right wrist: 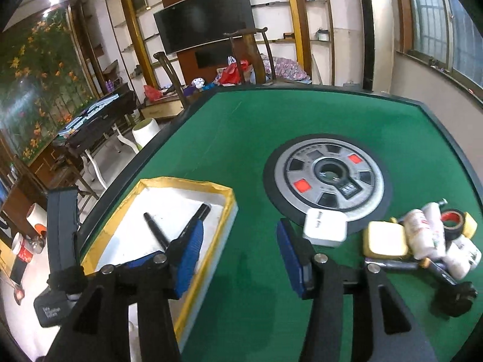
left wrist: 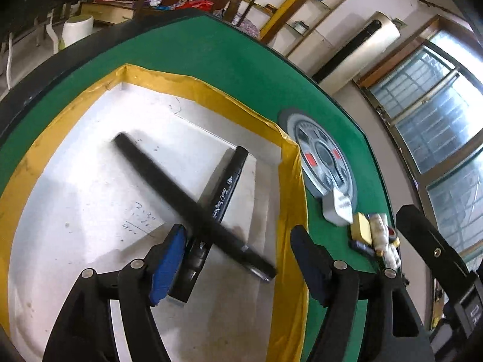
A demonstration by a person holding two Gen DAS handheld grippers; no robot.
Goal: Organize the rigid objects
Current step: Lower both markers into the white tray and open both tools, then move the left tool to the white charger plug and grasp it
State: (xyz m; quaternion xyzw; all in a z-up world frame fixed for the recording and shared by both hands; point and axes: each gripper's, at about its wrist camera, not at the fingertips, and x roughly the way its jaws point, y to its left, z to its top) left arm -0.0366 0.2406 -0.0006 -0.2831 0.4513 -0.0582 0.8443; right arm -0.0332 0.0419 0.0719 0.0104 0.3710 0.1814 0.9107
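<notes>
Left wrist view: the left tool (left wrist: 238, 241) gapes wide over the tray (left wrist: 289, 199), where two pens (left wrist: 169, 178) lie crossed. Right wrist view: the right tool (right wrist: 241, 241) spreads wide above the green bench (right wrist: 241, 120), clutter (right wrist: 422, 238) beside it.

Green felt table (right wrist: 241, 126) w/ dark rim. On it: round grey dial (right wrist: 327, 178) set in the middle, shallow white tray (right wrist: 229, 208) w/ yellow-taped edges near left edge, white box (right wrist: 324, 227) overlapping the dial's near rim, yellow block (right wrist: 385, 239) just beside it, then a huddle of white bottles (right wrist: 422, 233), black tape roll (right wrist: 452, 221) touching them.
</notes>
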